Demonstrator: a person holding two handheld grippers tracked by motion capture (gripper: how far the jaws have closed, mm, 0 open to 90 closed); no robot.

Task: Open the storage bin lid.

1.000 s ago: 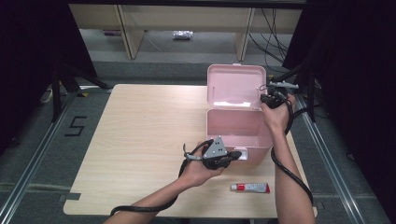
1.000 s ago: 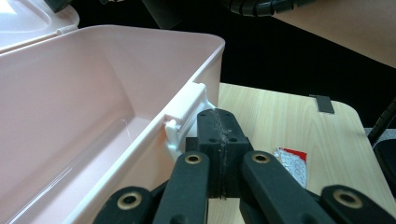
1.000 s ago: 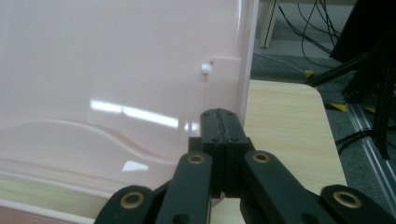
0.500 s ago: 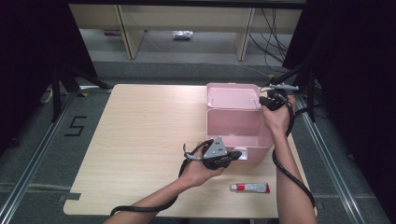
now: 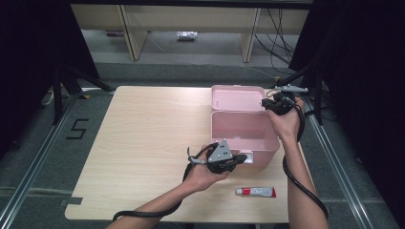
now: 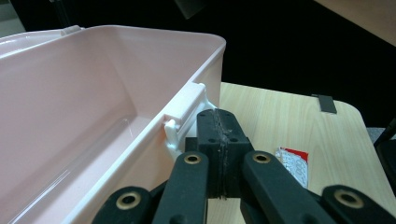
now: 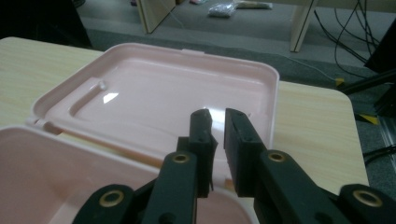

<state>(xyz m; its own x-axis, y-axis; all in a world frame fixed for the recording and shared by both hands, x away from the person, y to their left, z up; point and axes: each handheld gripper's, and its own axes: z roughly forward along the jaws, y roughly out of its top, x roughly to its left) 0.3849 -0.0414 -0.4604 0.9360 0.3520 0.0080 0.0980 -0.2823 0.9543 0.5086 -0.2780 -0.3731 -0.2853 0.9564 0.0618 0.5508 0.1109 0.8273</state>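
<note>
Pink box (image 5: pixel 243 136): open on the tabletop (image 5: pixel 143 143), lid (image 7: pixel 177 93) laid back flat.
Left tool (image 6: pixel 218 140): pressed together, empty, beside front latch (image 6: pixel 184 114).
Right tool (image 7: pixel 217 121): just been parting, slightly spread, empty, over lid.

A black digit "5" (image 5: pixel 77 129) is marked on the grey floor (image 5: pixel 38 143), left of the table. The red and white tube (image 5: pixel 256 192) on the table carries print, but it is too small to read.
</note>
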